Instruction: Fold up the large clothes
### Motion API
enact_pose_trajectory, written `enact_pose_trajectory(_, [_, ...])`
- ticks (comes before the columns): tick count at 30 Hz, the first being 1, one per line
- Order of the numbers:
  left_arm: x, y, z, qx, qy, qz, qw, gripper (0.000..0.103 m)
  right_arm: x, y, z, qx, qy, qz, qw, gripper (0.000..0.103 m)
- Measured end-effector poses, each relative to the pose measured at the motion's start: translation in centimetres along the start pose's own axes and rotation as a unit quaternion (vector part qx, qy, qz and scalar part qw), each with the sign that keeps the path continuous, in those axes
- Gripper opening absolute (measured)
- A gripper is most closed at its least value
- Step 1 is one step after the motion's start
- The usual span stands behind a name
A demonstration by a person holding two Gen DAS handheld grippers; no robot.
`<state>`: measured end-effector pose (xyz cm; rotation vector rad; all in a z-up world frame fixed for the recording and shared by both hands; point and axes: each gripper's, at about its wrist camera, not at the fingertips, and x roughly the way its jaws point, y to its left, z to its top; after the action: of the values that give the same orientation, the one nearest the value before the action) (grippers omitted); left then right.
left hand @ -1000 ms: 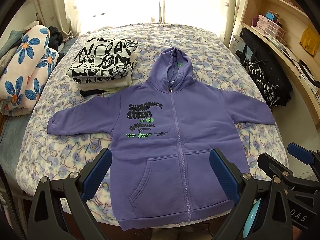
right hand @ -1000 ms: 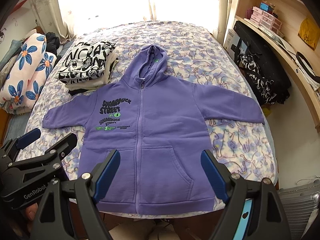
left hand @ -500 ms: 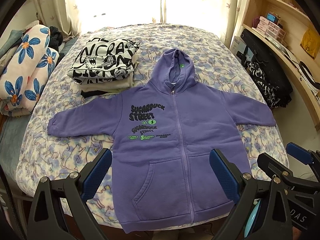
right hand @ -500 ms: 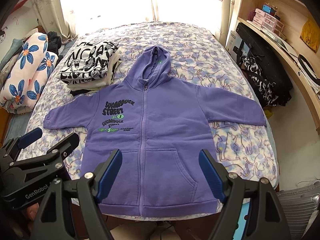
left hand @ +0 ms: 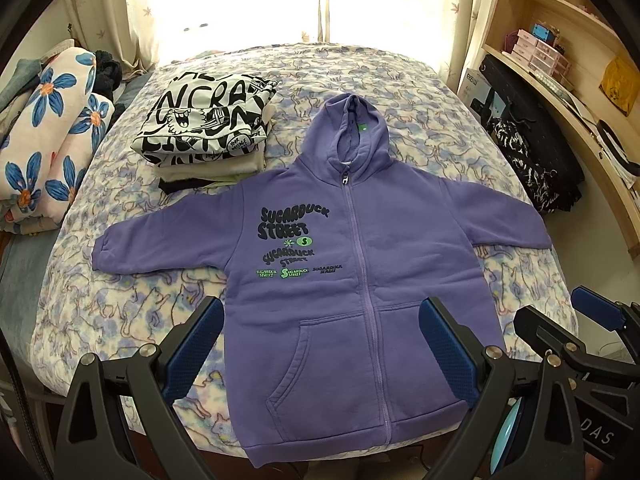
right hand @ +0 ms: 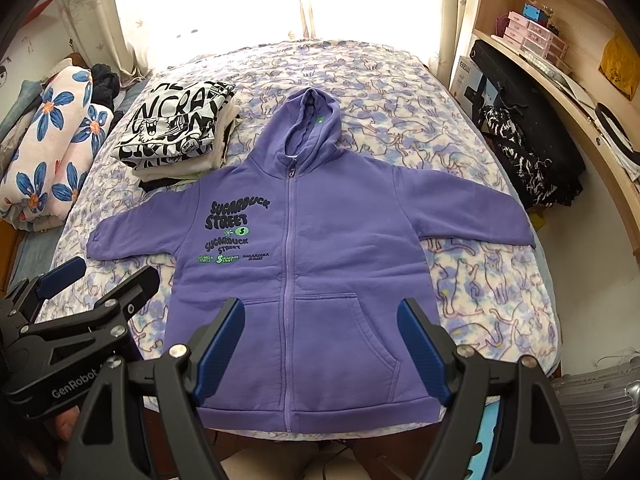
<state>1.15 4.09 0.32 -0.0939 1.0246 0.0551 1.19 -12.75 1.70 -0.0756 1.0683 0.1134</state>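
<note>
starting with both hand-held grippers spread and empty, pinch each sleeve (left hand: 168,236) cuff of the hoodie (left hand: 352,280), probably folding inward without dragging the bed (left hand: 132,304) cover.

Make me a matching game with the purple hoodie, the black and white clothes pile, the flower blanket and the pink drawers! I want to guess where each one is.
Things:
1. purple hoodie
2. black-and-white folded pile
3. flowered blanket
4. pink drawers

Places:
A. on the wooden shelf at the right
B. rolled up beside the bed, at its left
C. spread flat in the middle of the bed, sleeves out
D. on the bed, by the hoodie's left-hand sleeve as seen

Pairs: 1-C, 2-D, 3-B, 4-A
</note>
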Motion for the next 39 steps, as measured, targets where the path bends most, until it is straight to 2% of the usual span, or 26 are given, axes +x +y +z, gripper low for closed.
enact_pose_trajectory(21, [0.5, -1.2, -0.3, 0.018, 0.015, -0.011, 0.9997, 0.097, 0.2, -1.5, -1.1, 0.027, 0.014, 0.015, 0.999, 0.074])
enact_pose_trajectory(33, [0.1, -2.6, 0.9, 0.012, 0.0, 0.03, 0.9995, 0.097, 1.0, -3.0, 1.1, 0.016, 0.017, 0.054, 0.998, 0.074])
enact_pose_trajectory(39, [0.3, -4.9, 1.9, 0.026, -0.002, 0.052, 0.9983, 0.097, 2.0, -5.9, 2.3, 0.027, 0.024, 0.081, 0.996, 0.074])
